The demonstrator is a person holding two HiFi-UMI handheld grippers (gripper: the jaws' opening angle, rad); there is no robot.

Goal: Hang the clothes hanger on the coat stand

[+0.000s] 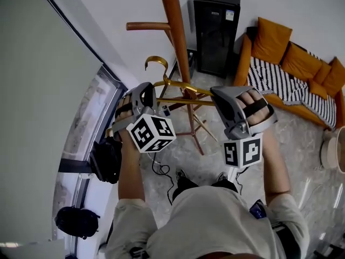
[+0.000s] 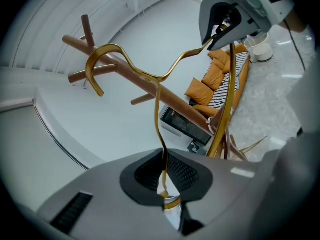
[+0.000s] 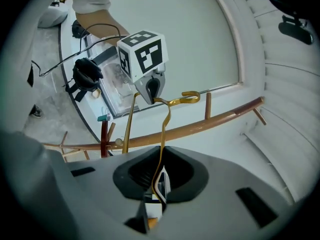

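Observation:
A gold metal clothes hanger [image 1: 182,85] hangs in the air between my two grippers, close in front of the wooden coat stand [image 1: 175,20]. My left gripper [image 1: 156,97] is shut on one end of it, and my right gripper [image 1: 216,95] is shut on the other. In the left gripper view the hanger's thin strip [image 2: 159,119] rises from the closed left gripper [image 2: 164,154] to the hook [image 2: 98,64], which is near the stand's pegs [image 2: 85,74] but apart from them. In the right gripper view the strip [image 3: 164,129] runs out of the closed right gripper [image 3: 161,156] toward the hook [image 3: 189,97].
A black cabinet [image 1: 215,31] stands behind the coat stand's splayed feet [image 1: 197,128]. An orange sofa [image 1: 296,63] with a striped throw is at the right. Black bags [image 1: 105,161] lie by the window at the left. Cables trail on the marble floor.

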